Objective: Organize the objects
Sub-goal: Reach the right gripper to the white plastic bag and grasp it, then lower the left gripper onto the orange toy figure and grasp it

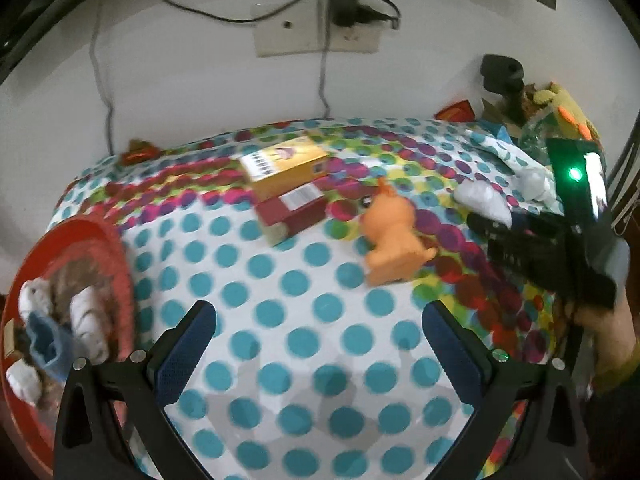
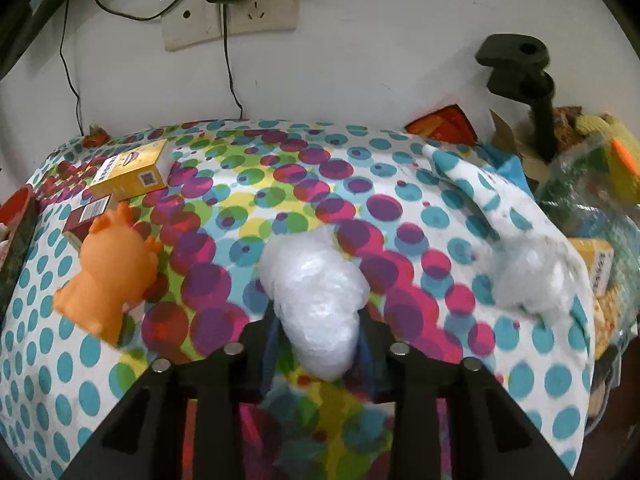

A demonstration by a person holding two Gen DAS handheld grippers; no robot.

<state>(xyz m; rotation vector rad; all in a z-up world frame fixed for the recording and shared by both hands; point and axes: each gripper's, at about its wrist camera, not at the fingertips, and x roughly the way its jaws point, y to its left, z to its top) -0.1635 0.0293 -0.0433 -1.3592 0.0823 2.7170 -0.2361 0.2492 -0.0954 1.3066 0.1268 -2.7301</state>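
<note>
White crinkled plastic bundle (image 2: 316,300) on dotted cloth (image 2: 400,168), clamped between fingers.

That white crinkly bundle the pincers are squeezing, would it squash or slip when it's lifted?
The white plastic bundle looks like scrunched film, so it probably squashes rather than resists; the right gripper has its jaws closed in around it. It is likely very light for its bulk. The glossy surface could slip a little, though the crumples should give the pads some hold.

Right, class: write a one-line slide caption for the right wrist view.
Right gripper closes on a white plastic bundle atop the polka-dot cloth, orange toy alongside.
</note>
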